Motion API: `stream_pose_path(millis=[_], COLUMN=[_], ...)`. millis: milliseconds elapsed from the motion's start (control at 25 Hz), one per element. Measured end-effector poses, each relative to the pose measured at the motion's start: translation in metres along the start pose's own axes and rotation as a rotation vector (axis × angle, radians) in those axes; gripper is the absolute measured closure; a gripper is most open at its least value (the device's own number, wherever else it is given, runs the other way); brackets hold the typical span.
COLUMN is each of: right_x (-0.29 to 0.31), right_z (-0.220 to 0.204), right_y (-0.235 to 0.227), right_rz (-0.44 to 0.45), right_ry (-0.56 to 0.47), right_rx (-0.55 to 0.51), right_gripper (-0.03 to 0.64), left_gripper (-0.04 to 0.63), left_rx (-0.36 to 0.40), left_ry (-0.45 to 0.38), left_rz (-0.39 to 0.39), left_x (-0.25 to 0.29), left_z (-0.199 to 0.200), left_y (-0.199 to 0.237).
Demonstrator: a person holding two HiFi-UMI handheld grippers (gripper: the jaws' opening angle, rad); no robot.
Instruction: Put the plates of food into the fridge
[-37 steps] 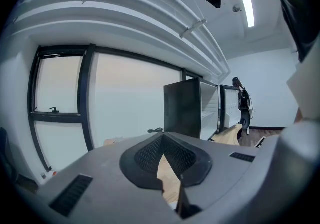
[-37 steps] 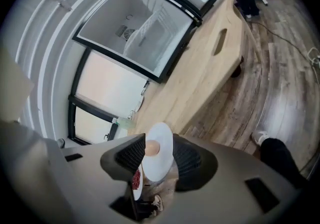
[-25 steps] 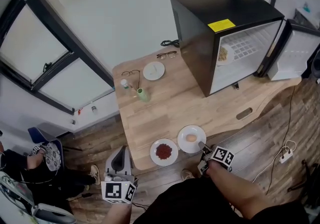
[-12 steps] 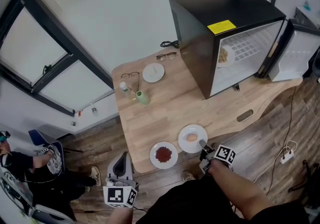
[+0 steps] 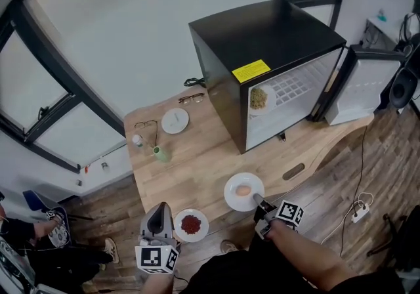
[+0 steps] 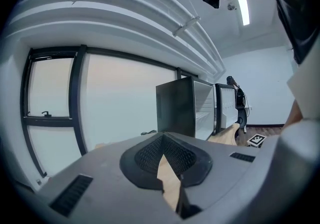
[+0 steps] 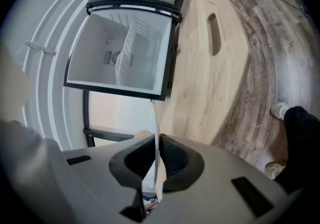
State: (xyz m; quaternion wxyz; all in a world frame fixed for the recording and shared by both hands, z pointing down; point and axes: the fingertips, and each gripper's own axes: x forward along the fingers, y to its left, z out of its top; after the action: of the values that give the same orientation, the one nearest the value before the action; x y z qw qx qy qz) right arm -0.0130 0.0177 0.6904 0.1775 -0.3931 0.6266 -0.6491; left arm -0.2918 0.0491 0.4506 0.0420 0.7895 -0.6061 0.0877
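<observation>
A white plate with a pale round bun [image 5: 243, 191] is near the table's front edge. My right gripper [image 5: 256, 200] is shut on its near rim. In the right gripper view the thin white plate rim [image 7: 155, 118] stands edge-on between the closed pads of the right gripper [image 7: 156, 144]. A plate of red food [image 5: 191, 225] lies at the front left corner. My left gripper [image 5: 157, 212] hovers just left of it, shut and holding nothing, as the left gripper view also shows [image 6: 163, 144]. The black fridge [image 5: 262, 33] stands open, and a plate of food [image 5: 259, 98] sits on its shelf.
The fridge door [image 5: 359, 84] swings out to the right. On the wooden table [image 5: 197, 171] stand a small white dish [image 5: 175, 120], two pairs of glasses [image 5: 190, 98], a green cup [image 5: 161, 153] and a small bottle [image 5: 137, 141]. A power strip [image 5: 357, 210] lies on the floor.
My right gripper has closed on the bun plate's rim, and that plate now sits farther from the red-food plate. The head view has swung, so the fridge appears more central.
</observation>
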Motion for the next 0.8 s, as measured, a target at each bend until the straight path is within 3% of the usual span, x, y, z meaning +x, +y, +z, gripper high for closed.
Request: stream_pose_path(millis=[240, 800], right_x=[-0.011, -0.026], right_z=[0.062, 0.189], right_y=[0.014, 0.067], right_rz=[-0.003, 0.104], right_ry=[-0.039, -0.108], right_rx=[-0.022, -0.018], right_gripper=[0.580, 0.580], left_gripper=[0.591, 0.591], left_rx=[-0.006, -0.009], left_ry=[-0.037, -0.053], left_rz=[-0.030, -0.066], left_x=[0.044, 0.142], left_z=[0.019, 0.049], left_y=[-0.029, -0.078])
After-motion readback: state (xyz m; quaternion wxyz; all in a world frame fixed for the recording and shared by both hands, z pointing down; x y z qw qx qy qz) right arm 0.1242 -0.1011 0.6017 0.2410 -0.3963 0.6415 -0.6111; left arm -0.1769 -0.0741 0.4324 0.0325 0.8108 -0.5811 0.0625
